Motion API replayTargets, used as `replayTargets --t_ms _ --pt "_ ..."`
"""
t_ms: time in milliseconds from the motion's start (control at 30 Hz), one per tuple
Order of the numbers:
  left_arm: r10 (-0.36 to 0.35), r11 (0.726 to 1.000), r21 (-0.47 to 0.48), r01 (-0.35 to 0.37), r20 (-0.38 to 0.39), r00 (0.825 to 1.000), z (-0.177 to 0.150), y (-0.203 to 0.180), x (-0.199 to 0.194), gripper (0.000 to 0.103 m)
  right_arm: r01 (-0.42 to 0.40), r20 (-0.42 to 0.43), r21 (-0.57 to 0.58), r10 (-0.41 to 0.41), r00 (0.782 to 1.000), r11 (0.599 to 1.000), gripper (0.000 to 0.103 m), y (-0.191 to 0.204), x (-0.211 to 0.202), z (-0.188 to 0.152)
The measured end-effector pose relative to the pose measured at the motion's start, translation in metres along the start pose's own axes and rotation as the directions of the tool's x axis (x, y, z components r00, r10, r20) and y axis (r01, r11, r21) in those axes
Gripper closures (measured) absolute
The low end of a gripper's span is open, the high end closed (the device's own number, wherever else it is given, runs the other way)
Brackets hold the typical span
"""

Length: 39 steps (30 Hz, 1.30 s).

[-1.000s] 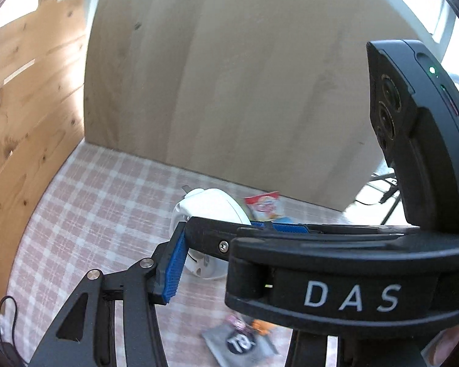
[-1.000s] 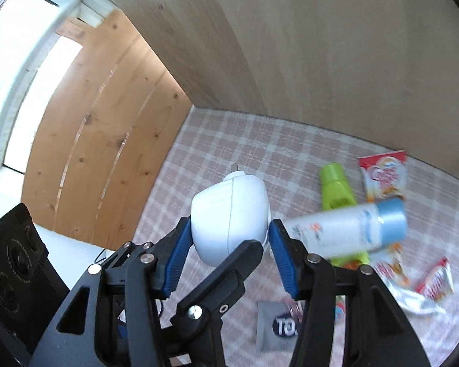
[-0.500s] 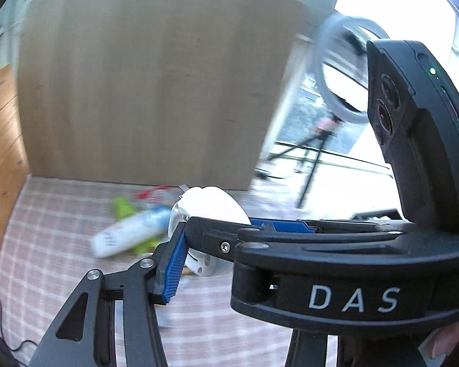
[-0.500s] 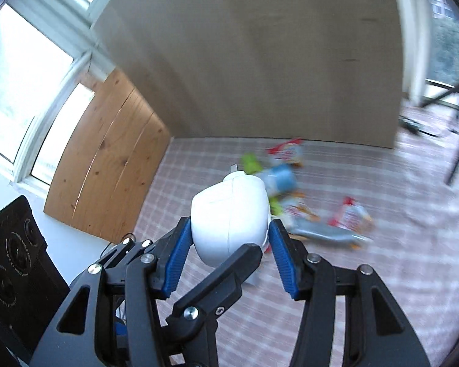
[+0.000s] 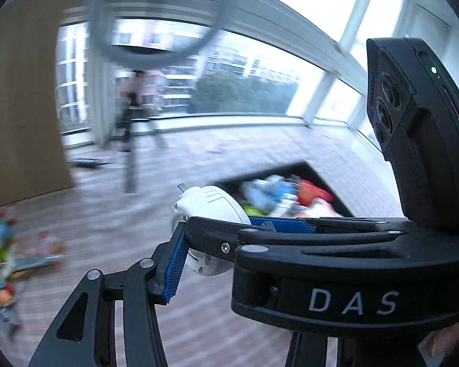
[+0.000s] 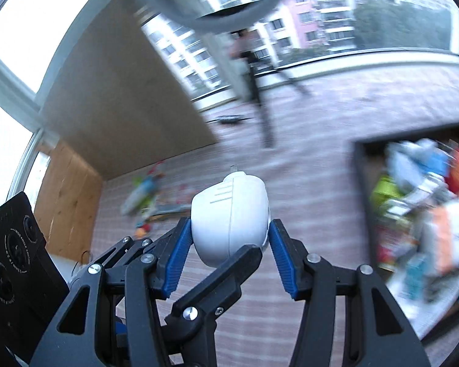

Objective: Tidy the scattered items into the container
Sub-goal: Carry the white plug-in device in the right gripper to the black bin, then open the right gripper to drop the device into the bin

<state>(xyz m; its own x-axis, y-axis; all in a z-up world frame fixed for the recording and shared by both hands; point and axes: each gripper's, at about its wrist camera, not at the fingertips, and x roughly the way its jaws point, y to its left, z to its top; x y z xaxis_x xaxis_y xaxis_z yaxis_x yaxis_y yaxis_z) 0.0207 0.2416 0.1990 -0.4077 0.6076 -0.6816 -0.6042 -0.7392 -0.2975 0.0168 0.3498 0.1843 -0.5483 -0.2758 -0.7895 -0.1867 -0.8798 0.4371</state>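
A white rounded plastic gadget [image 6: 229,217] is held in the air between both grippers. My right gripper [image 6: 228,238] is shut on its sides with blue pads [image 6: 177,250]. My left gripper [image 5: 211,244] grips the same gadget [image 5: 208,205] from a crossing angle; its right finger is hidden behind the right gripper's body. A dark open container [image 6: 361,153] full of mixed packets and bottles lies on the checked cloth to the right. It also shows in the left wrist view [image 5: 306,168] behind the gadget. Scattered bottles and packets [image 6: 143,192] lie at the far left of the cloth.
A wooden board [image 6: 113,107] stands at the back left. A ring light on a tripod [image 6: 257,91] stands beyond the table. Large windows fill the background. More loose items [image 5: 6,263] lie at the left edge in the left wrist view.
Both grippers have swung to the right with the white gadget. The scattered pile has slid to the left and the filled container has come into view on the right.
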Motion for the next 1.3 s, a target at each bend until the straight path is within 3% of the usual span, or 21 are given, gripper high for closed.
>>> replayTargets --t_ms 133,333,500,600,800,1000,1300 --pt "-0.081 0.995 0.062 0.083 -0.045 0.996 -0.003 -0.068 0.035 0.059 0.065 0.031 0.077 -0.068 0.997 0.995 0.052 -0.072 -0.041 -0.012" --pt "-0.177 0.972 0.132 0.197 -0.145 0.973 -0.018 -0.165 0.083 0.059 0.154 0.047 0.202 -0.167 0.985 0.967 0.051 -0.17 -0.099 -0.044" --pt "-0.203 0.953 0.174 0.248 -0.24 0.949 -0.026 -0.224 0.115 0.059 0.214 0.033 0.282 -0.233 0.972 0.935 0.051 -0.222 -0.128 -0.069" --pt "-0.169 0.956 0.19 0.224 -0.268 0.948 -0.025 -0.238 0.129 0.052 0.295 0.012 0.309 -0.314 0.949 0.904 0.051 -0.247 -0.138 -0.078" --pt "-0.107 0.972 0.175 0.155 -0.254 0.961 -0.015 -0.221 0.132 0.051 0.318 0.044 0.347 -0.354 0.934 0.882 0.046 -0.267 -0.163 -0.078" --pt "-0.072 0.985 0.137 0.107 -0.235 0.969 -0.016 -0.183 0.12 0.051 0.293 0.054 0.344 -0.33 0.942 0.892 0.046 -0.263 -0.156 -0.066" --pt "0.034 0.995 0.104 -0.015 -0.187 0.982 -0.019 -0.104 0.075 0.051 0.263 0.058 0.187 -0.277 0.959 0.947 0.046 -0.21 -0.106 -0.034"
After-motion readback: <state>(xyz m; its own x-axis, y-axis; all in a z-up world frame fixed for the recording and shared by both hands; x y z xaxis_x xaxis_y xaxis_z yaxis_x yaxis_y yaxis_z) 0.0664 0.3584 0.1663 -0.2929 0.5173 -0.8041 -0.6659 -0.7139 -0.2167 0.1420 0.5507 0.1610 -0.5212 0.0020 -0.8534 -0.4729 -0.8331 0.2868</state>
